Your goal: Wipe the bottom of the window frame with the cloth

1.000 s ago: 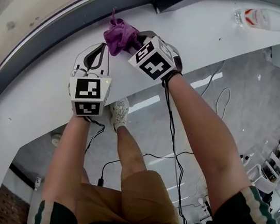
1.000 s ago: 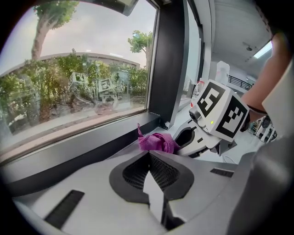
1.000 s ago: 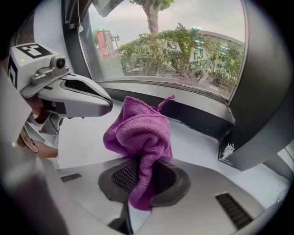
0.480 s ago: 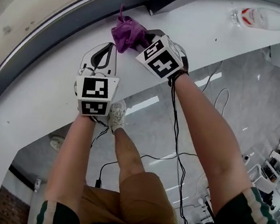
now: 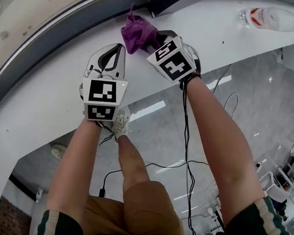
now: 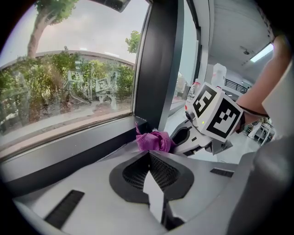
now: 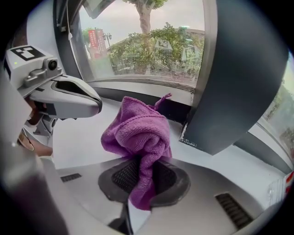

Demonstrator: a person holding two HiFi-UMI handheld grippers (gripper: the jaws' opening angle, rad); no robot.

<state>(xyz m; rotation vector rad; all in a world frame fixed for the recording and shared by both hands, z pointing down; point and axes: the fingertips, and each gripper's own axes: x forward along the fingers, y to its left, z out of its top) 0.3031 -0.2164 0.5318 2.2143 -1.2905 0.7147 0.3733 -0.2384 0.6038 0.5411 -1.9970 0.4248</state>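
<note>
right gripper [image 7: 139, 181] fingers pinch cloth [image 7: 137, 133]; left gripper [image 6: 149, 170] fingers together, empty; bottle [image 5: 268, 18] lying on sill [image 5: 209, 28].

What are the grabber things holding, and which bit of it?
The right gripper pinches the purple cloth by a bunched fold, and the rest bulges out ahead. The left gripper holds nothing; its fingers are together.
</note>
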